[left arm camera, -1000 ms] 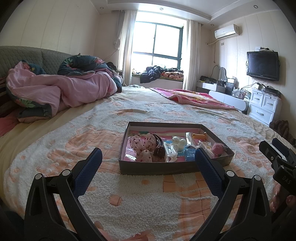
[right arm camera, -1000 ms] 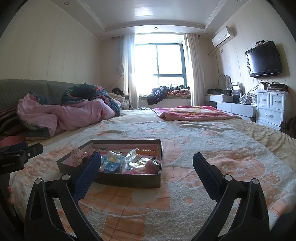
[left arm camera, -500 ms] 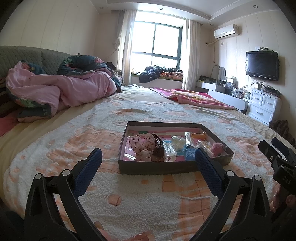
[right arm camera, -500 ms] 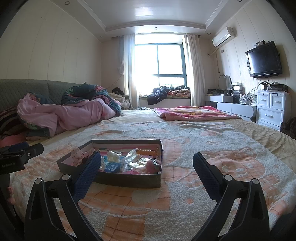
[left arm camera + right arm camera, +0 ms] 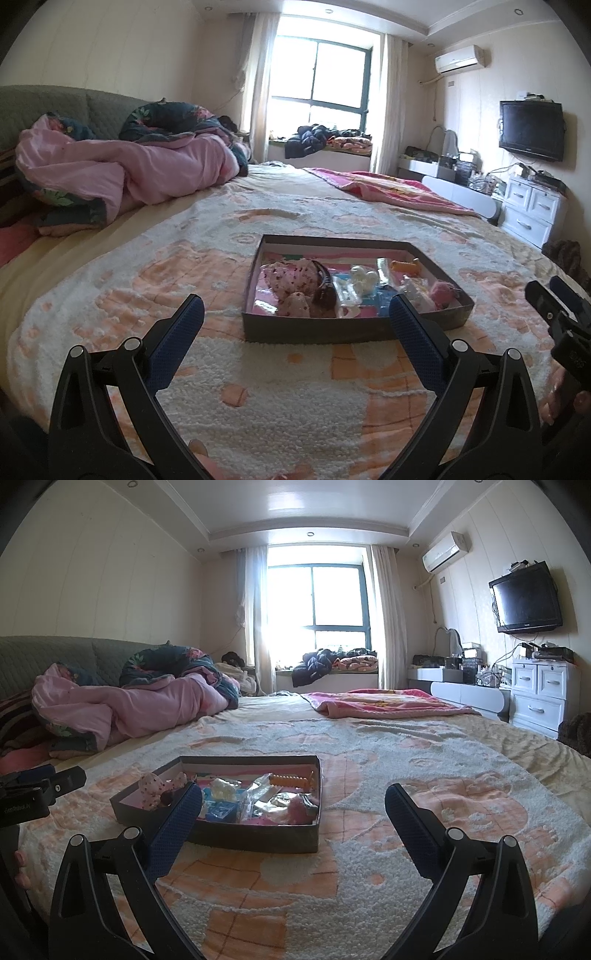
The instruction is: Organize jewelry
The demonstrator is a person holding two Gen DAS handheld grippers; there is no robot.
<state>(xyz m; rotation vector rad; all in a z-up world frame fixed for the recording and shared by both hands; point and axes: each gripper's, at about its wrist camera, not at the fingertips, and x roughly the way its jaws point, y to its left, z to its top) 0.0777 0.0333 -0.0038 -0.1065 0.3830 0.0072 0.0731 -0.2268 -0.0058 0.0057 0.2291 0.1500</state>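
A shallow dark box (image 5: pixel 351 330) (image 5: pixel 255 835) sits on the bed with jewelry and hair items inside: a pink dotted fabric piece (image 5: pixel 291 278) (image 5: pixel 157 786), a dark hair clip (image 5: pixel 325 291), white bits (image 5: pixel 364 278), an orange comb-like clip (image 5: pixel 406 266) (image 5: pixel 291 780), a pink fluffy ball (image 5: pixel 441 290) (image 5: pixel 297 806) and clear packets (image 5: pixel 260 794). My left gripper (image 5: pixel 293 317) stands open just short of the box, holding nothing. My right gripper (image 5: pixel 293 805) is open too, to the right of the box and empty.
The bed wears a fluffy orange-and-white blanket (image 5: pixel 258 387). A pink quilt (image 5: pixel 122 173) is heaped at the left, a pink blanket (image 5: pixel 388 188) lies far right. White drawers (image 5: pixel 532 210) and a wall television (image 5: pixel 532 129) stand at the right. The other gripper (image 5: pixel 561 317) shows at the right edge.
The left wrist view has crept slightly closer to the box. Both grippers stay open and nothing in the box has moved.
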